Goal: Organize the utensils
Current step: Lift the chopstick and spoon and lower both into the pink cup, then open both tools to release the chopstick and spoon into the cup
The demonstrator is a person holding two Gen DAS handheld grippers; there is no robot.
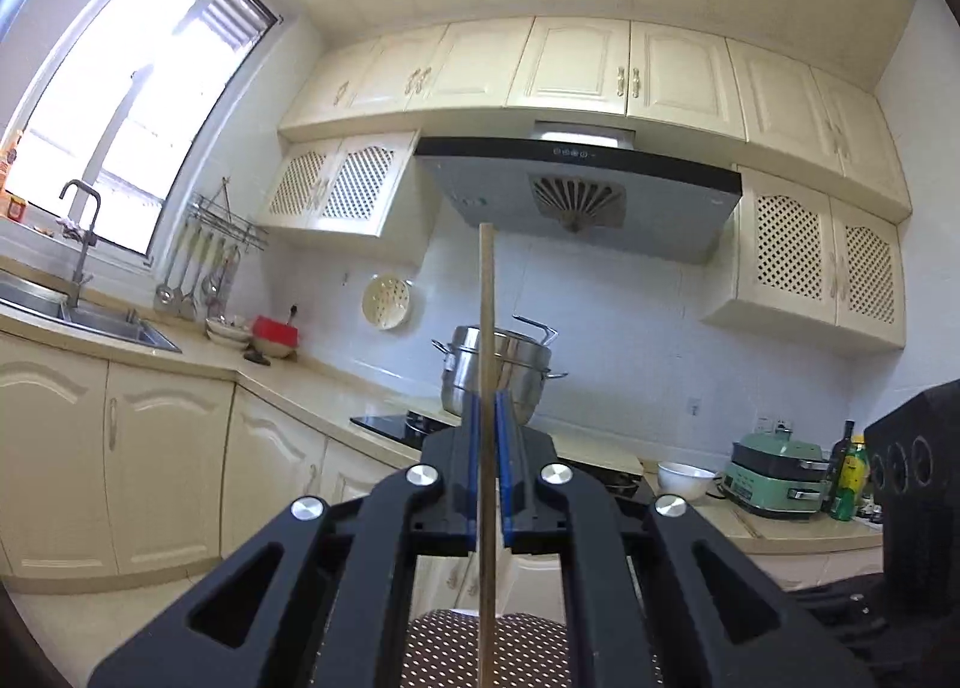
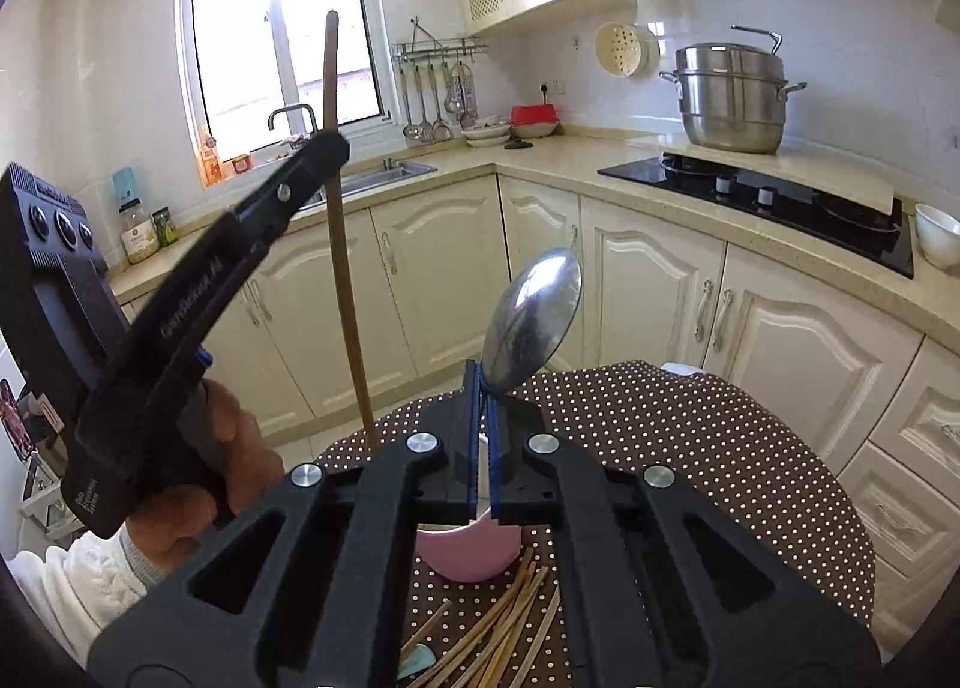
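Chopsticks (image 2: 510, 634) beside pink bowl (image 2: 468, 559)

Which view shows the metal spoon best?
The right wrist view: the spoon stands bowl-up, clamped in the right gripper above the pink cup. The left wrist view shows no spoon, only the chopstick it grips.

Pink cup (image 2: 468, 559) and loose chopsticks (image 2: 504, 622) crowd the near desk (image 2: 720, 448); its far polka-dot surface lies open.
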